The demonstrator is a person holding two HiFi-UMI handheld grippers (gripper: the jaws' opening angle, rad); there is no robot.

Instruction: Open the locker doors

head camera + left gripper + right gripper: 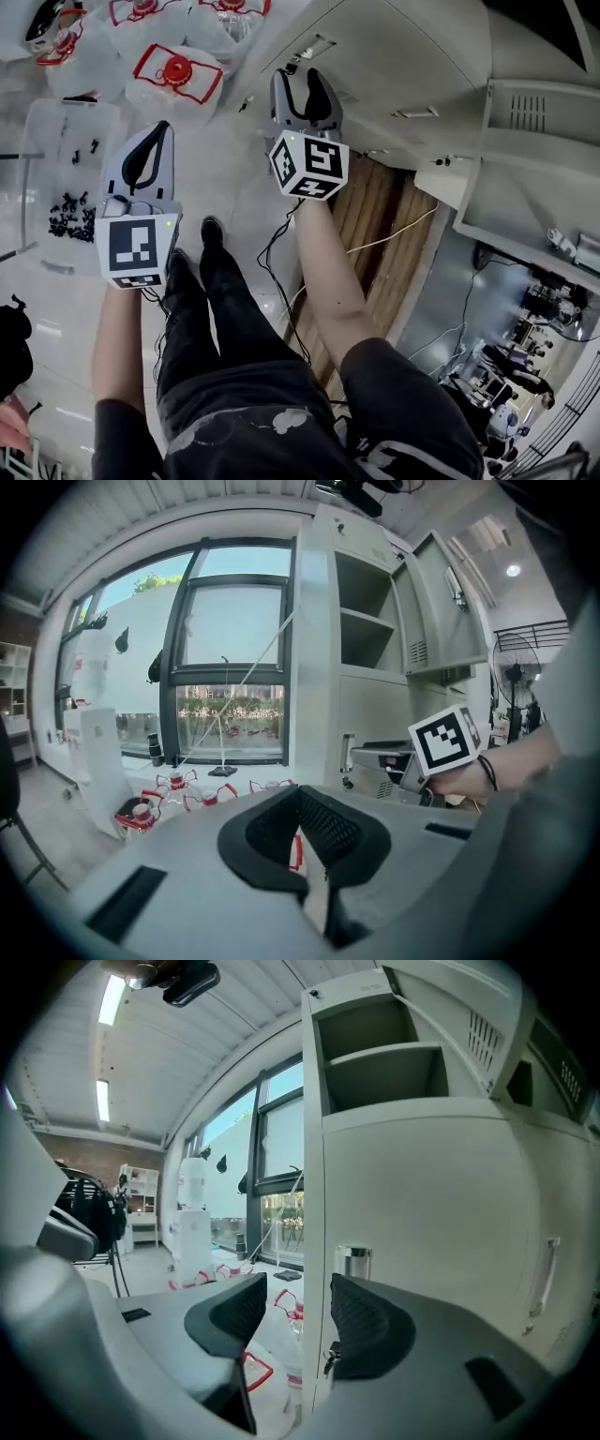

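Locker (422, 1204) partly behind right gripper (298, 1302)

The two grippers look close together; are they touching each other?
Apart. The head view shows floor between the left gripper and the right gripper, which is held further forward, near the lockers.

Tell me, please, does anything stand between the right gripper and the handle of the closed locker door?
Nothing visible does. The right gripper, jaws apart and empty, faces the closed door's chrome handle across open air. The water bottles stand left of the locker, off that line.
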